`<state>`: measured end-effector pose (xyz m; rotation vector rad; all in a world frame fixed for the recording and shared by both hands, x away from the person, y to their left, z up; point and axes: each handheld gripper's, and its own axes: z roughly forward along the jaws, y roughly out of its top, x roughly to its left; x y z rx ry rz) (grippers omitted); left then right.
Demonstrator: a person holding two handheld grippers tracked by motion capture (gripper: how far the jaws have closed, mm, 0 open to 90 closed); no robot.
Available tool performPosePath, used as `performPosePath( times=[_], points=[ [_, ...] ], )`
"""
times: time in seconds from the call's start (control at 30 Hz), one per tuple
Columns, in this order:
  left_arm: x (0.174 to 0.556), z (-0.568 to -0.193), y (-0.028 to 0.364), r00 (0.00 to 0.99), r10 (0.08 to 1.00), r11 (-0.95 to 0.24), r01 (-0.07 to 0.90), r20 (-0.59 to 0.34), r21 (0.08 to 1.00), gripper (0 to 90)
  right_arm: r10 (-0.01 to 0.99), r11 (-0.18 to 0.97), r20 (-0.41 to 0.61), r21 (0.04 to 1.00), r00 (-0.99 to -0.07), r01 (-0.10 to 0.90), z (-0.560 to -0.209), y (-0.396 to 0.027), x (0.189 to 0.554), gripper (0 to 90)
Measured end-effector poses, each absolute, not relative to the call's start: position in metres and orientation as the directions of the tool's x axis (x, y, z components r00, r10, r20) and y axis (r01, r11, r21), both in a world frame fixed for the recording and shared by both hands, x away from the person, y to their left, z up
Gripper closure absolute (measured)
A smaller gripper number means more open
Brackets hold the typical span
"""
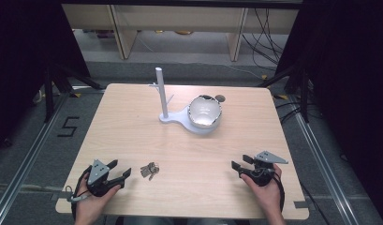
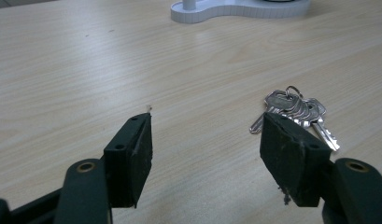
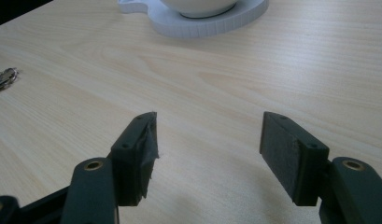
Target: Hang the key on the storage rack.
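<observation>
I am holding my left hand-held gripper (image 1: 122, 176) low over the desk (image 1: 133, 122), its jaws standing wide apart with nothing between them, and I am lining it up on the bunch of keys (image 1: 150, 170) lying flat on the wood just beside it. In the left gripper view the keys (image 2: 295, 112) are sitting just past the tip of one jaw, off to that side rather than centred in the gap. To take them cleanly, I judge I should be swinging the jaws across until the ring and key heads sit between the pads, then coming down close to the wood before squeezing, since flat keys slip easily. My right hand-held gripper (image 1: 239, 164) is resting near the desk's front edge, jaws likewise apart and empty. The white stand (image 1: 162, 96) with its pegs and the bowl (image 1: 204, 111) are standing well apart, farther back.
</observation>
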<state>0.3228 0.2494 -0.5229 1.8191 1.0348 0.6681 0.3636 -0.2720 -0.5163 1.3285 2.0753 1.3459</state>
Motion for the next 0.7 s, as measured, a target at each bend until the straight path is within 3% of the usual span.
performPosePath(
  times=[0.13,0.4,0.43,0.47,0.5,0.53,0.7],
  points=[
    [0.324,-0.524,0.245,0.497,0.867,-0.249,0.382,0.029,0.890,33.5,0.829,0.092,0.230,0.843,-0.509,0.531,-0.515,-0.273,0.362,37.9],
    [0.334,-0.517,0.232,0.561,0.823,-0.379,0.430,0.086,0.820,34.4,0.840,0.116,0.193,0.849,-0.507,0.515,-0.516,-0.271,0.360,38.4],
    [0.337,-0.510,0.229,0.585,0.805,-0.441,0.477,0.100,0.761,34.8,0.834,0.110,0.209,0.844,-0.511,0.525,-0.515,-0.271,0.360,38.5],
    [0.338,-0.507,0.226,0.589,0.801,-0.452,0.481,0.105,0.752,35.6,0.840,0.139,0.166,0.855,-0.516,0.500,-0.516,-0.272,0.362,38.4],
    [0.340,-0.502,0.224,0.594,0.795,-0.475,0.479,0.126,0.738,36.5,0.835,0.129,0.189,0.845,-0.516,0.519,-0.516,-0.271,0.362,38.4],
    [0.341,-0.500,0.221,0.595,0.797,-0.463,0.488,0.106,0.740,36.4,0.834,0.085,0.247,0.826,-0.494,0.557,-0.515,-0.269,0.359,38.4],
    [0.353,-0.486,0.208,0.618,0.785,-0.486,0.573,0.041,0.660,35.0,0.834,0.109,0.228,0.825,-0.503,0.555,-0.514,-0.270,0.360,38.3]
  ],
)
